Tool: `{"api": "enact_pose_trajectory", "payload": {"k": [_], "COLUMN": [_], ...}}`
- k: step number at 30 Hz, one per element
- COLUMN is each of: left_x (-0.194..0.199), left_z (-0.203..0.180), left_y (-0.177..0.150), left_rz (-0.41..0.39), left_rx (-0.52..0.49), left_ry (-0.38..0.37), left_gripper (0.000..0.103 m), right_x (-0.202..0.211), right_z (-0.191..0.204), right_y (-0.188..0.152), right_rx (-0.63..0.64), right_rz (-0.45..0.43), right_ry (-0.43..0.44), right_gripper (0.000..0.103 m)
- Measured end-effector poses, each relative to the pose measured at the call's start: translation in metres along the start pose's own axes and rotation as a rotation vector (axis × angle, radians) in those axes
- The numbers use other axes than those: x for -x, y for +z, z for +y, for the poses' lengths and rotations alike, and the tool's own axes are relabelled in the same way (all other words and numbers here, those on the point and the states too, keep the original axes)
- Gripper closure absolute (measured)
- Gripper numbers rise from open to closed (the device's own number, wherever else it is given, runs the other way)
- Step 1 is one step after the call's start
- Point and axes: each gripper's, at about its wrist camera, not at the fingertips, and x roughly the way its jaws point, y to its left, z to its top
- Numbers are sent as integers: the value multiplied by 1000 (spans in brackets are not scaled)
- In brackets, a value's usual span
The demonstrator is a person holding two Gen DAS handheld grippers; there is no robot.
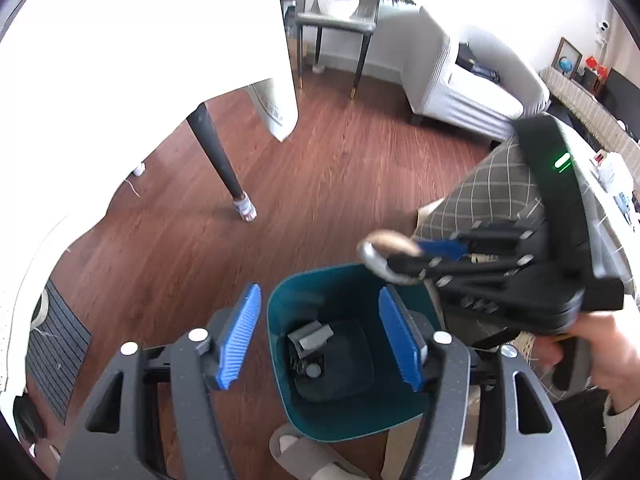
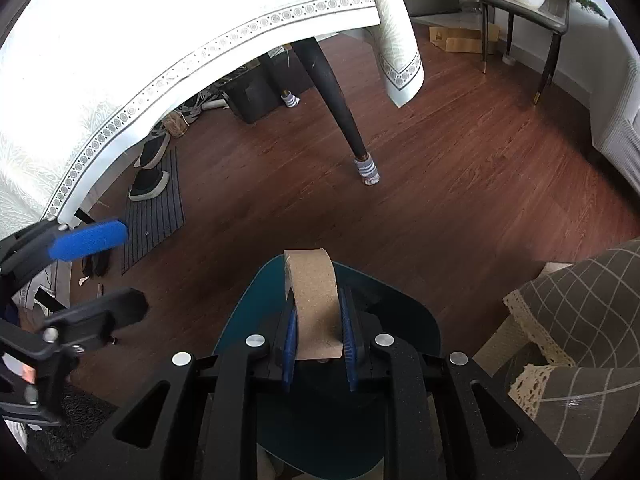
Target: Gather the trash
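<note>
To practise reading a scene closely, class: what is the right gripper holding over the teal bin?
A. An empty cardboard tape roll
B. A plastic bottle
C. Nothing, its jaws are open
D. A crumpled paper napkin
A: the right gripper has its jaws closed on a brown cardboard tape roll, held above the teal bin, while the left gripper stands open and empty.

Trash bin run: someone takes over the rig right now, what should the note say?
Right gripper: shut on a cardboard tape roll, held over the teal bin on the wood floor.
Left gripper: open, holding nothing, above the bin.
Done: a few small grey pieces of trash already lie at the bottom of the bin.
Left: let go of the roll so it falls in; other trash is not visible from here.
</note>
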Motion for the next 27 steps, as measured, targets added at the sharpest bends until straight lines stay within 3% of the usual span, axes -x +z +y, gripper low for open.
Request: {"api": "enact_pose_trajectory", "payload": {"k": [3,15,22,27], "left_x": [7,29,48,59], "left_z": [3,11,10,3], "left_y": [4,14,22,30], "left_rz": [-26,-94,-153,-187], "left_rx": [1,32,53,50], "left_ry": [5,-24,-41,-61], "left_gripper": [32,33,45,47], "right_x": [-14,-66,-87,-91], "right_z": [1,12,15,15], "right_y": [-3,-28,-50,-64], "right_rx": [-3,27,55,73], "right_rz": [31,173,248,239], "right_ry": [-2,-35,-60,-74], "right_gripper": [83,83,83,62]}}
